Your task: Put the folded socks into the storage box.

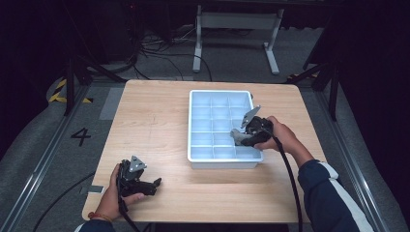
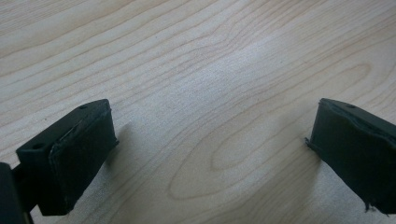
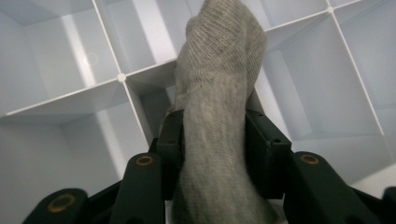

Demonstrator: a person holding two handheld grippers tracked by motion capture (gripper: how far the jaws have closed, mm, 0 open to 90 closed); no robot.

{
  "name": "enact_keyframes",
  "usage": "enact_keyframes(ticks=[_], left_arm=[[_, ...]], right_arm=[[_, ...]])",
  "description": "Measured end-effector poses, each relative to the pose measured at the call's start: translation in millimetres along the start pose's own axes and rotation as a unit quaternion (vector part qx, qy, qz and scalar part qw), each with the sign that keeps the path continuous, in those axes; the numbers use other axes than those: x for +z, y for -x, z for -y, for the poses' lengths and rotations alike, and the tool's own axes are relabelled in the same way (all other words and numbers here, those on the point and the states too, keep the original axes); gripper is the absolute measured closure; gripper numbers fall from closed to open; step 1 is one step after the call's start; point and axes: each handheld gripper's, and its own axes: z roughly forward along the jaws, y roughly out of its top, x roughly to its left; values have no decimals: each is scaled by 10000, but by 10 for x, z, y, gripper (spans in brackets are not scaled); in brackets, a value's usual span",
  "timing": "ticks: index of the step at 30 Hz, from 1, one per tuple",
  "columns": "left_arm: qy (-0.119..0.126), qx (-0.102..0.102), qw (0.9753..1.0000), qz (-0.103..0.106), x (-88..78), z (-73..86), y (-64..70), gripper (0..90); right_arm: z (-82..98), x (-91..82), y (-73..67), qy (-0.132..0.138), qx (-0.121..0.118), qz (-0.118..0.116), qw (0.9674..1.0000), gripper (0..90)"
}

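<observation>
Divided tray (image 1: 195, 126) on table (image 1: 154, 125), right of centre; sock (image 3: 219, 93) over its 4 o'clock compartments; left gripper (image 1: 155, 184) at table's 7 o'clock.

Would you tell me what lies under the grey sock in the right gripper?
Under the grey sock are the white tray's dividers and bare compartments. The compartment floor straight beneath it is covered.

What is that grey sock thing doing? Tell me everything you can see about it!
The grey sock is soft knitted cloth with fine ribs, bunched into a long roll. It sits between the two black jaws of the right gripper, which stand close against its sides. Its rounded end reaches out over the white dividers of the pale blue tray, above the compartments near the tray's right side. In the high view it shows as a small grey lump at the gripper's tip. Whether it touches the tray floor cannot be told.
</observation>
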Motion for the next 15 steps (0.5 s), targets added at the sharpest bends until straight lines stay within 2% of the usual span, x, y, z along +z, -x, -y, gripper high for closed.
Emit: enact_keyframes(ticks=[6,9,12,14,15], left_arm=[[0,2,10000,0,0,0,0,5],[6,0,10000,-2,1,0,0,5],[9,-6,10000,-2,1,0,1,5],[8,0,10000,-2,1,0,0,6],[8,0,10000,-2,1,0,0,5]], right_arm=[[37,-166,1,304,71,88,9995,531],[47,-241,-3,471,122,57,9988,516],[46,-315,16,655,193,64,9976,523],[37,-356,13,818,236,72,9963,573],[37,-356,13,818,236,72,9963,573]])
